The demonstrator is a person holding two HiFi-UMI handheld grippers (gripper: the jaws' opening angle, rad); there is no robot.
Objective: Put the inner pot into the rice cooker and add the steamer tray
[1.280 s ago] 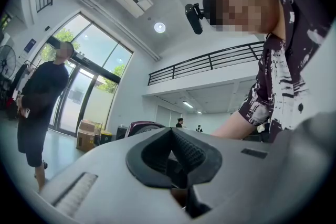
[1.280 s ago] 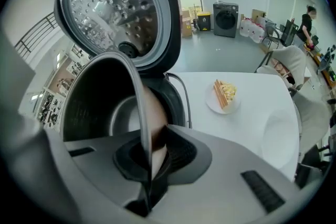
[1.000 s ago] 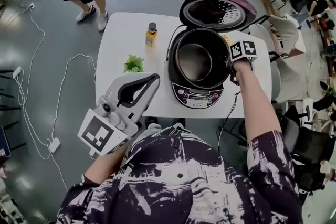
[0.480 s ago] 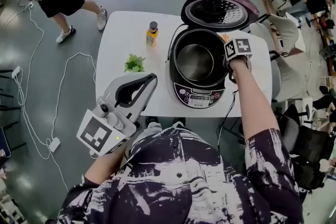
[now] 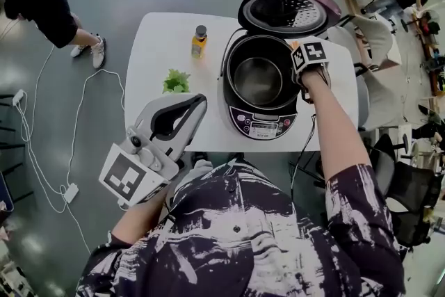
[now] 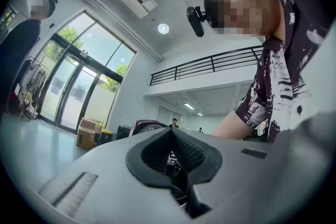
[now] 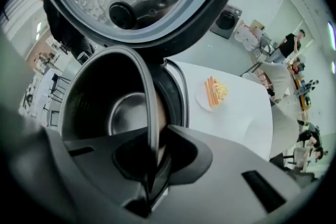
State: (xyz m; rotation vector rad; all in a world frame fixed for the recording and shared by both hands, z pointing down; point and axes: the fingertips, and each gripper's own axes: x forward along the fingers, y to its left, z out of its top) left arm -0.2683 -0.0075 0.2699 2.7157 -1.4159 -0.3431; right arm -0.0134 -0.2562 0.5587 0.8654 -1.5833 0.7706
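The inner pot (image 5: pixel 259 78) sits in the rice cooker (image 5: pixel 264 127) on the desk (image 5: pixel 156 52), as a second ago. Your right gripper (image 7: pixel 152 162) has only tilted, its fingers pinching the pot's rim. Your left gripper (image 6: pixel 176 157) is off the desk, fingers pressed together, empty. Likely next: release.

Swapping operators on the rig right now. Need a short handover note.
Right gripper: jaws shut on the rim of the inner pot, pointing down.
Left gripper: jaws shut, nothing between them, held in the air by the near left corner of the table.
Things: the inner pot is inside the rice cooker and the lid is open. Cannot tell if the pot is fully seated.
Done: pot in the cooker.
Left: let go of the rim, then add the steamer tray, which shows in no view.
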